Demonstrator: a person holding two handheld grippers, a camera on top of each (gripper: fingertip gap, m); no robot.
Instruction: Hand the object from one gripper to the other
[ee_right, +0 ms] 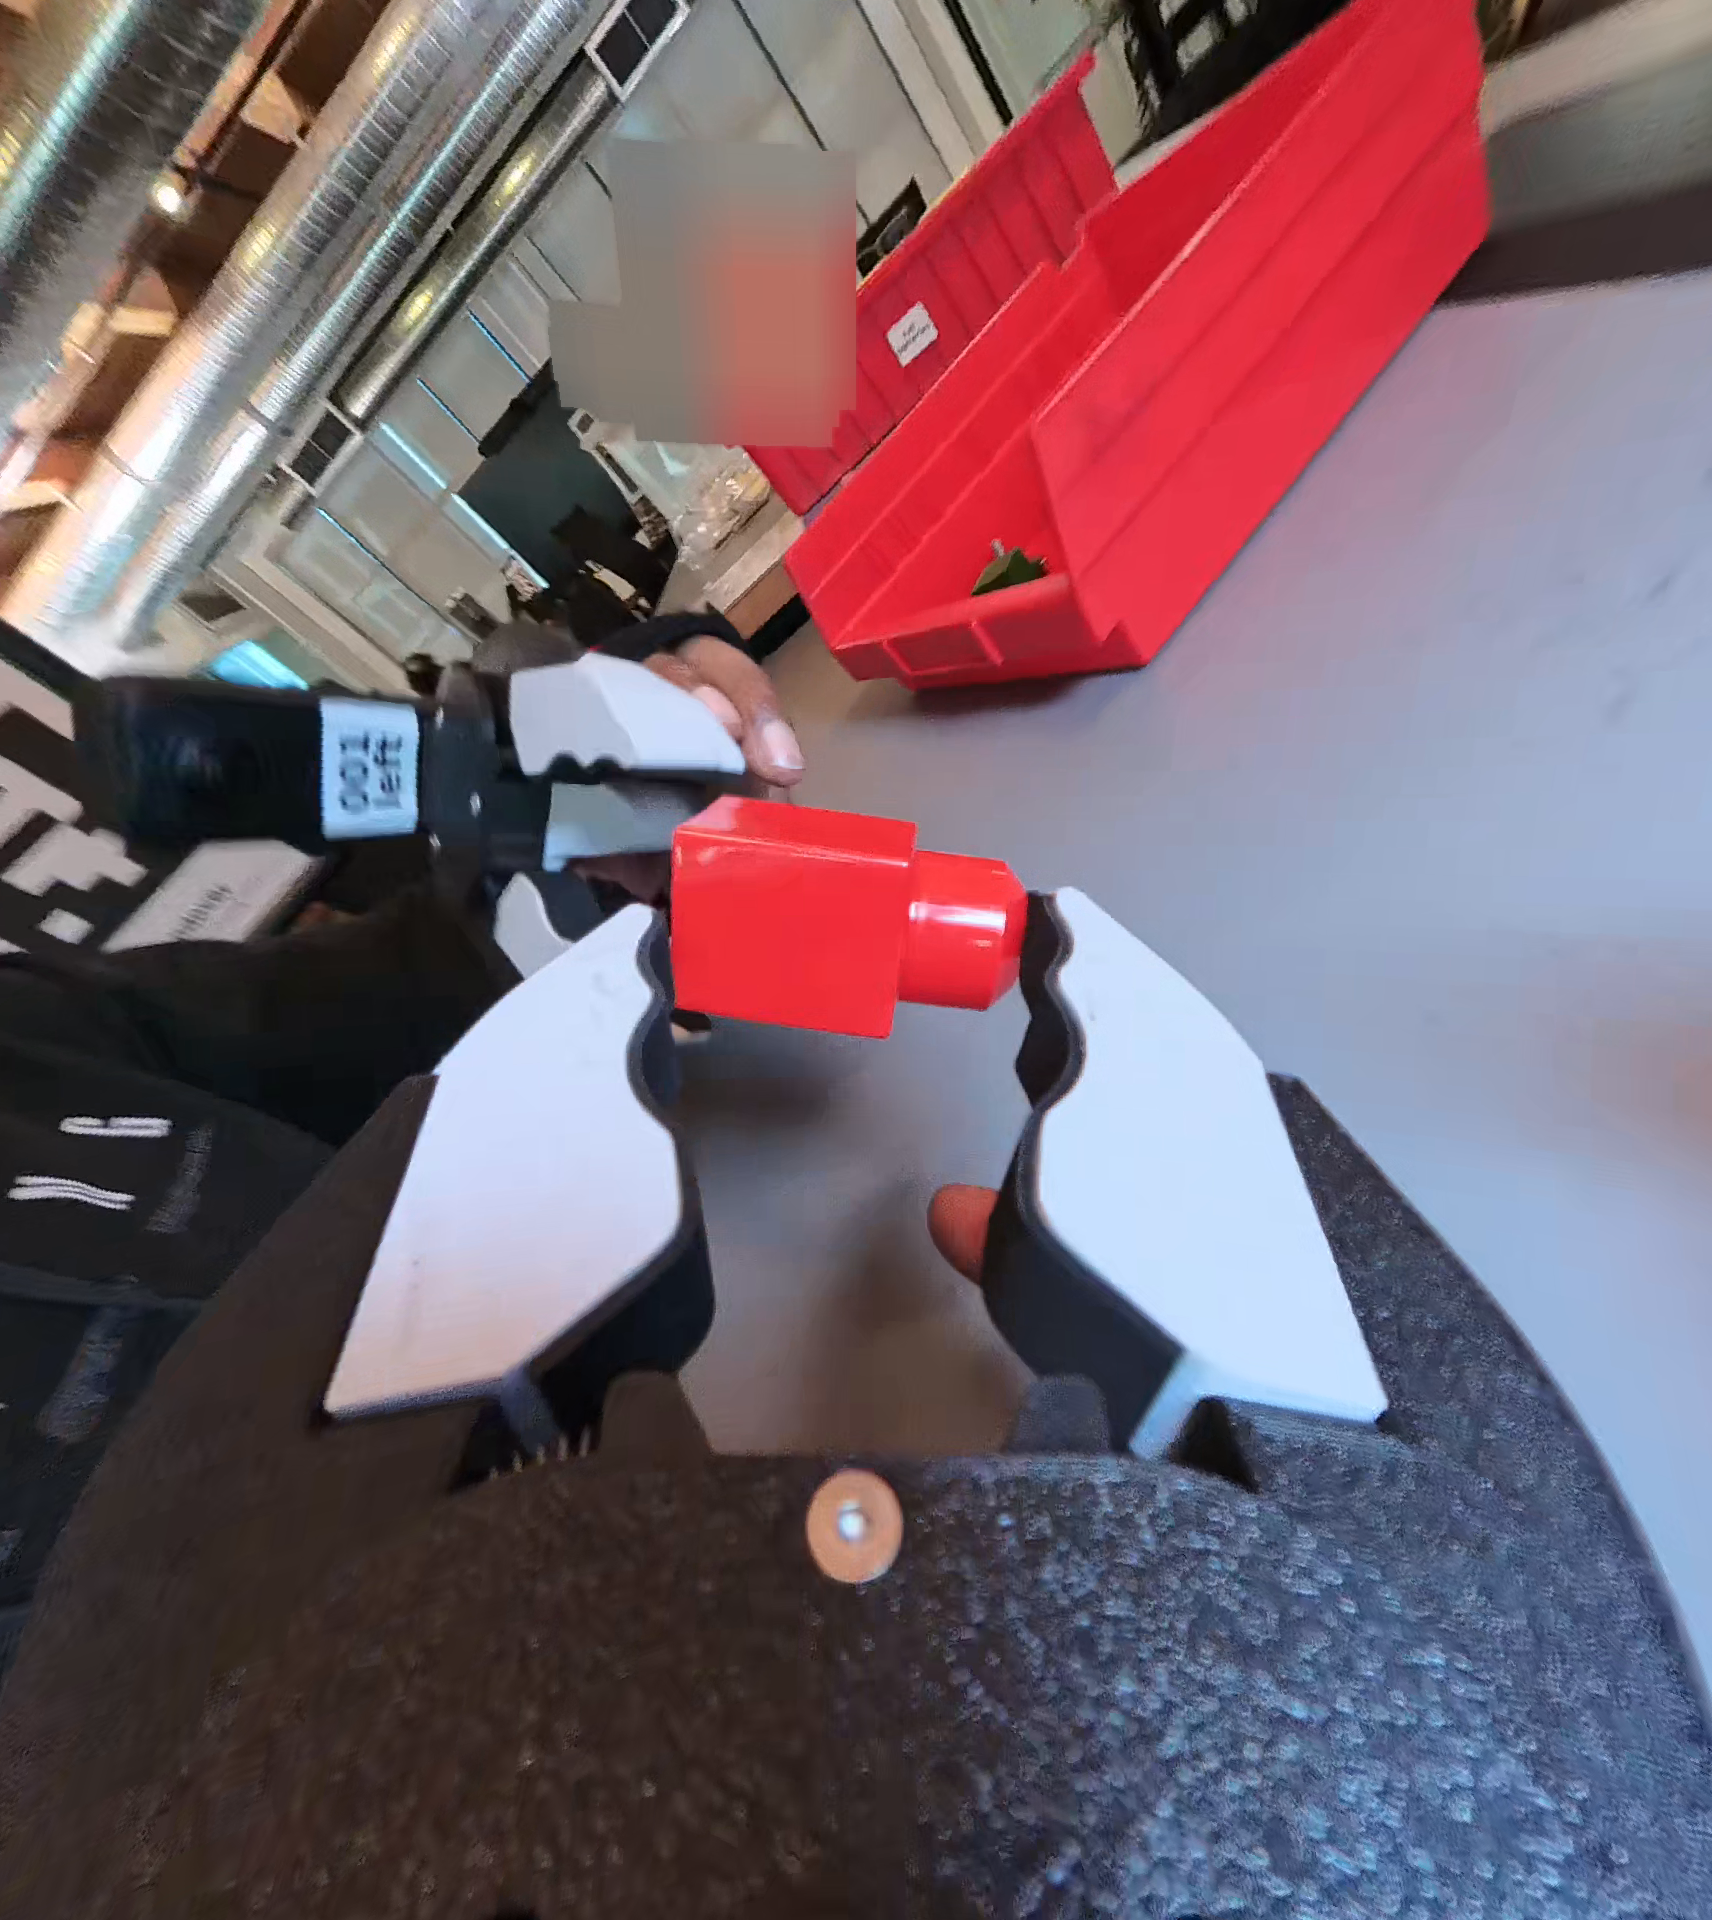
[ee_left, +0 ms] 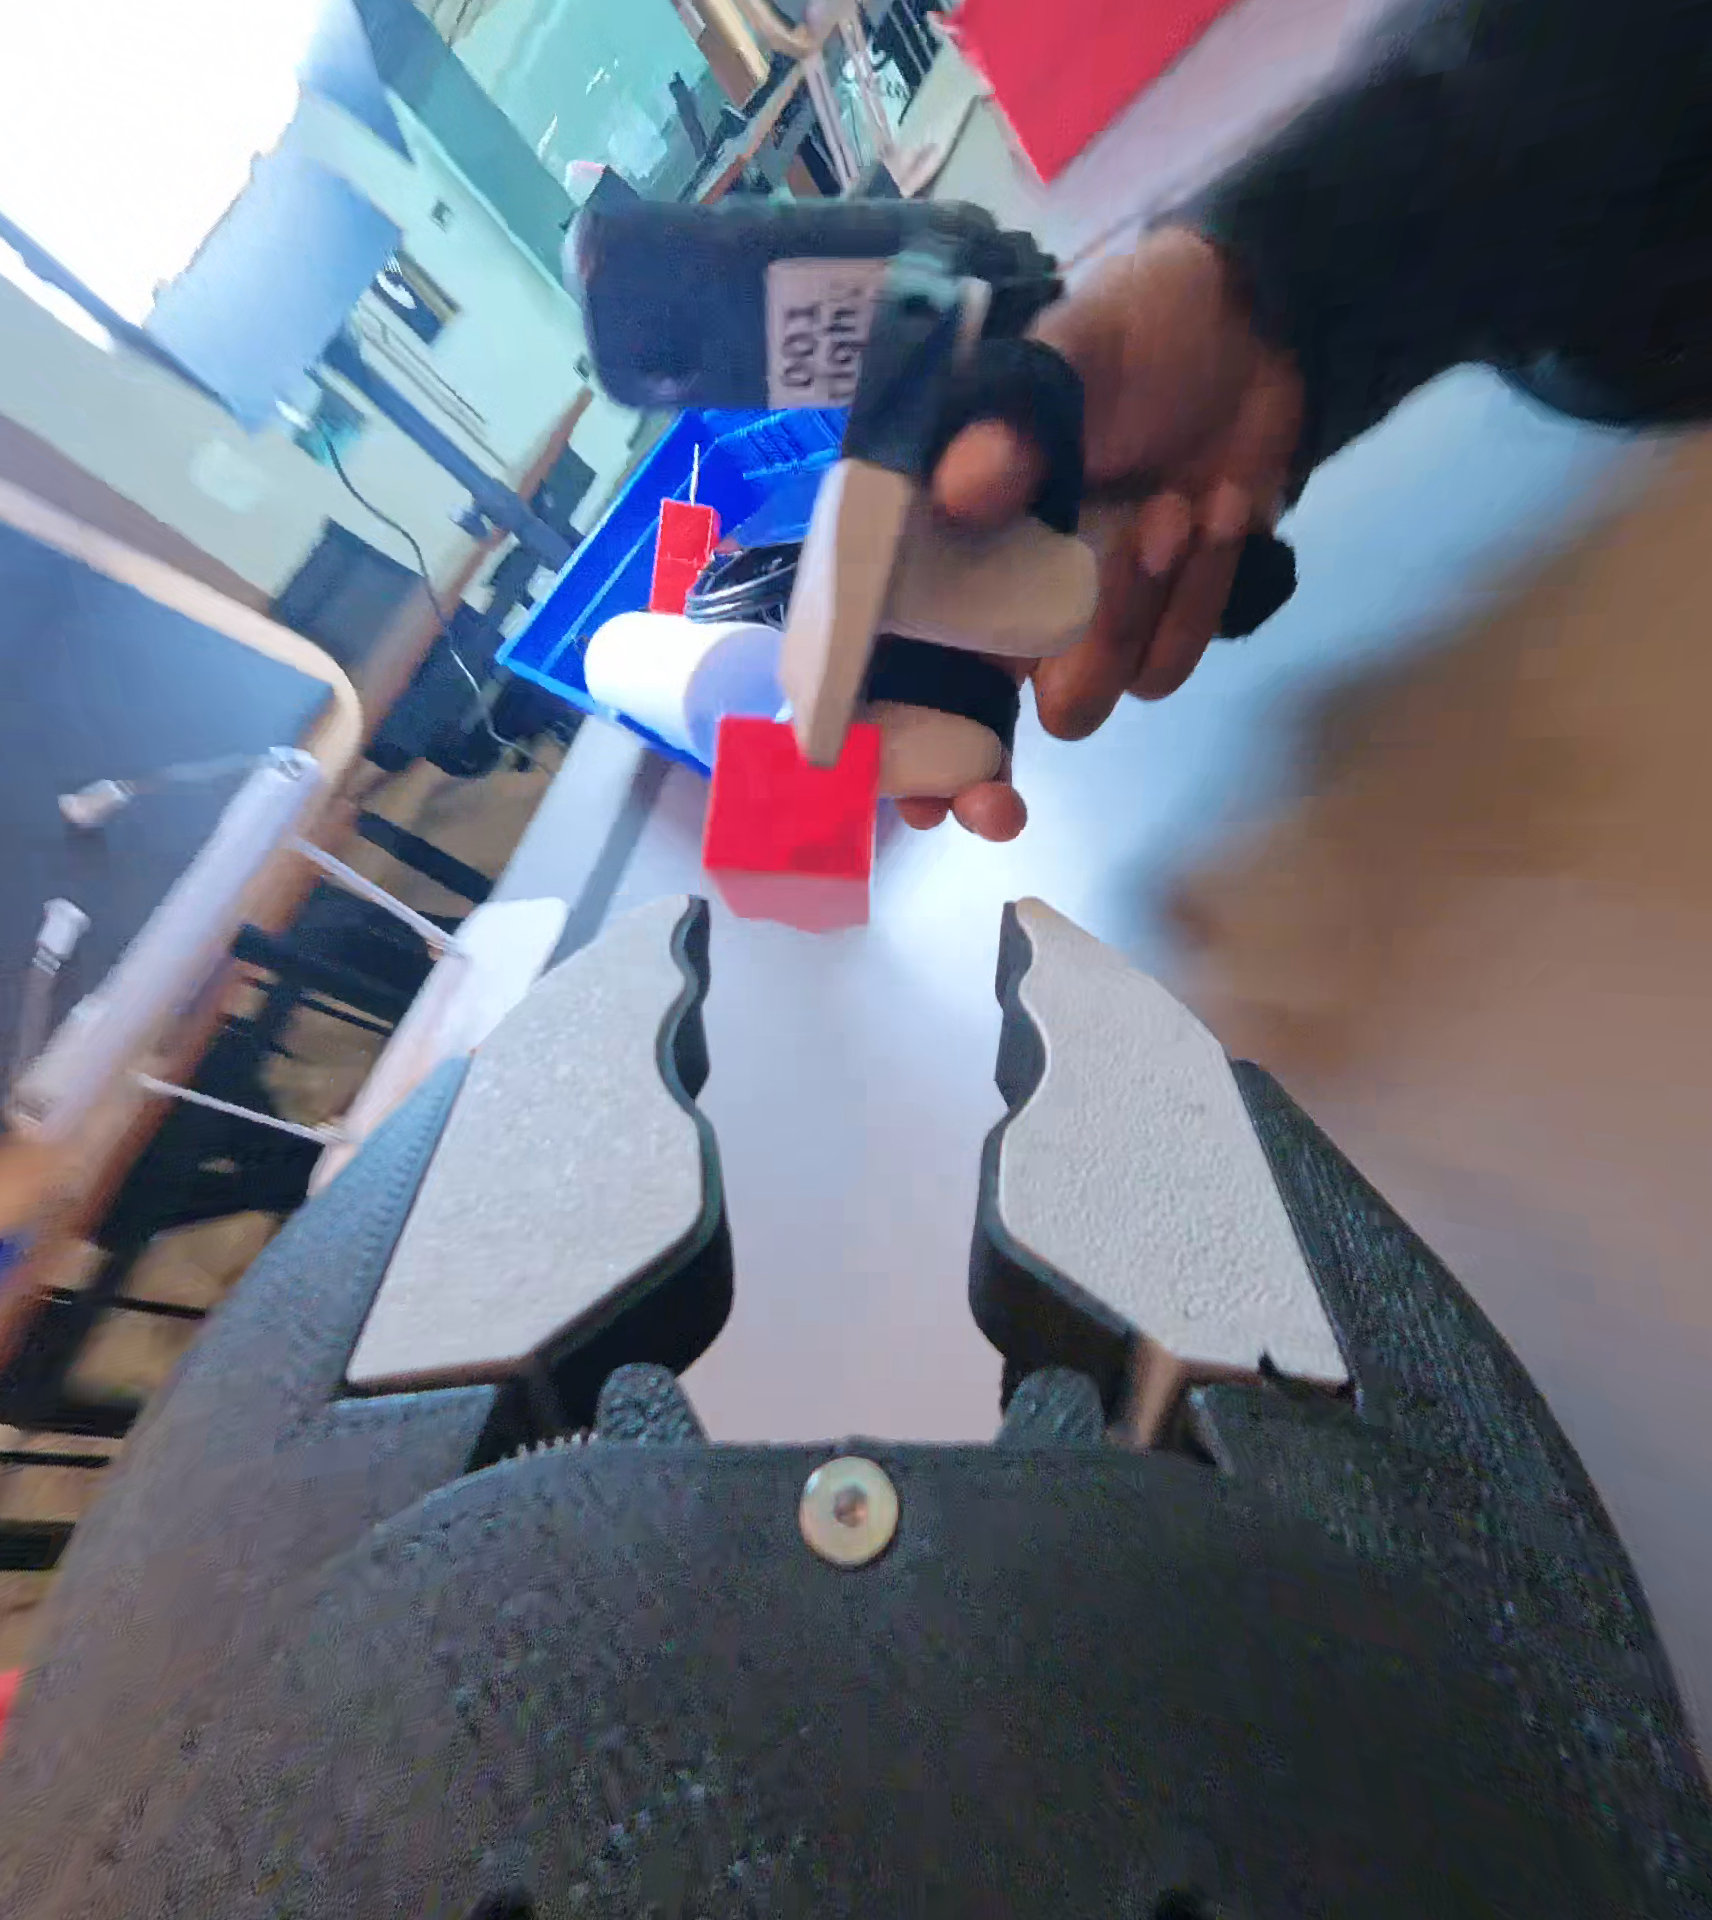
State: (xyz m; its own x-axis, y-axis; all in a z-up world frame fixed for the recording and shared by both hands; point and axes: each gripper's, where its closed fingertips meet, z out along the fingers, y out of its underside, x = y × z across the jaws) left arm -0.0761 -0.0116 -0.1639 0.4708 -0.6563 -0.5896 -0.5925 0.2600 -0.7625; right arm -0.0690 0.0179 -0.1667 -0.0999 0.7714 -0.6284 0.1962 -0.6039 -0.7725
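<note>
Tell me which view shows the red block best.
The right wrist view: the red block fills the centre, sharp, its round stud toward one finger of the right gripper. The left wrist view shows it smaller, partly behind a finger.

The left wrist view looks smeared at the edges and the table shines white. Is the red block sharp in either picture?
Left wrist view: motion blur smears the room and the person's sleeve, glare whitens the table, and the red block is slightly soft. Right wrist view: the block is crisp, with glossy highlights, between the right tongs; the background is blurred and wide-angle bent.
</note>
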